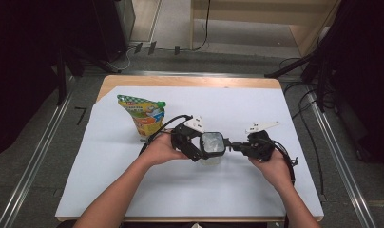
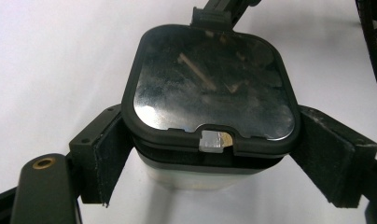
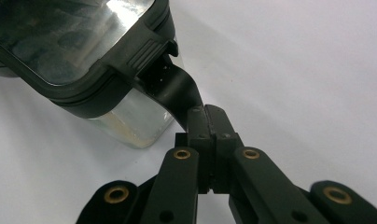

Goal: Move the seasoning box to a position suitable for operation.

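Left claw (image 2: 210, 168) clamps clear container (image 2: 200, 175) | right claw (image 3: 209, 122) pinches its lid latch (image 3: 175, 88) | contents unclear

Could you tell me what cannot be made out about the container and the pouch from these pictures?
- Container contents: in the left gripper view the glossy lid reflects light and hides the inside.
- Container base: in the high view the left claw and right claw cover its sides.
- Pouch print: too small to read in the high view.
- Latch underside: hidden by the lid edge in the right gripper view.
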Tool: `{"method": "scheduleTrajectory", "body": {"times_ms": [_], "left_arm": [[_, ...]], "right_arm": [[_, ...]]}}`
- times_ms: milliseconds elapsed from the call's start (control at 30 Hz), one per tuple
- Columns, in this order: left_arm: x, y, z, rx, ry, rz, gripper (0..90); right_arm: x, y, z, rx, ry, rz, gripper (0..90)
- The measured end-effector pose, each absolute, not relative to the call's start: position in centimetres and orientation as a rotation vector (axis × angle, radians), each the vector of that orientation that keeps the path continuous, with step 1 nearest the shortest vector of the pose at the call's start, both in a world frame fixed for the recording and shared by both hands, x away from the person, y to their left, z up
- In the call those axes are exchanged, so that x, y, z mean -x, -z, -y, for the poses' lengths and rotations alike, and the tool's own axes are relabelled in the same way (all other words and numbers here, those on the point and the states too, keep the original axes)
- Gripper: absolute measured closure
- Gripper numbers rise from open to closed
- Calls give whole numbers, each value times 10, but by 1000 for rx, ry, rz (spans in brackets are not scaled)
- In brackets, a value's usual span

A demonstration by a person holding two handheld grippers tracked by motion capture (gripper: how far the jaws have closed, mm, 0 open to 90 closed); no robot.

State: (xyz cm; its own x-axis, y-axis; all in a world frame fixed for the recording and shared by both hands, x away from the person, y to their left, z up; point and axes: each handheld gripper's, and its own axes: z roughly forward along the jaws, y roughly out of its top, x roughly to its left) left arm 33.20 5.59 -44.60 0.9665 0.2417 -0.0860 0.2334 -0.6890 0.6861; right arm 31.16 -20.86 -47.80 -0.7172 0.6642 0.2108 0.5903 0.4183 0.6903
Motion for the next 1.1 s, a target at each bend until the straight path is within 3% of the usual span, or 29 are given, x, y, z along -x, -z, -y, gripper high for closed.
{"method": "scheduleTrajectory", "body": {"times_ms": [767,833,867,900,1100], "left_arm": [[-332,432,-48,-2371,-44,-300,182],[-333,428,-50,-2330,23,-300,211],[-334,425,-51,-2286,68,-294,346],[-333,422,-51,-2281,44,-303,420],[-330,423,-40,-2338,31,-269,406]], "right_arm": [[-312,479,209,-1150,-1197,-2558,900],[-312,479,209,-1149,-1198,-2562,900],[-312,479,209,-1144,-1194,-2562,900],[-312,479,209,-1137,-1193,-2566,900],[-311,480,205,-1134,-1188,-2577,900]]}}
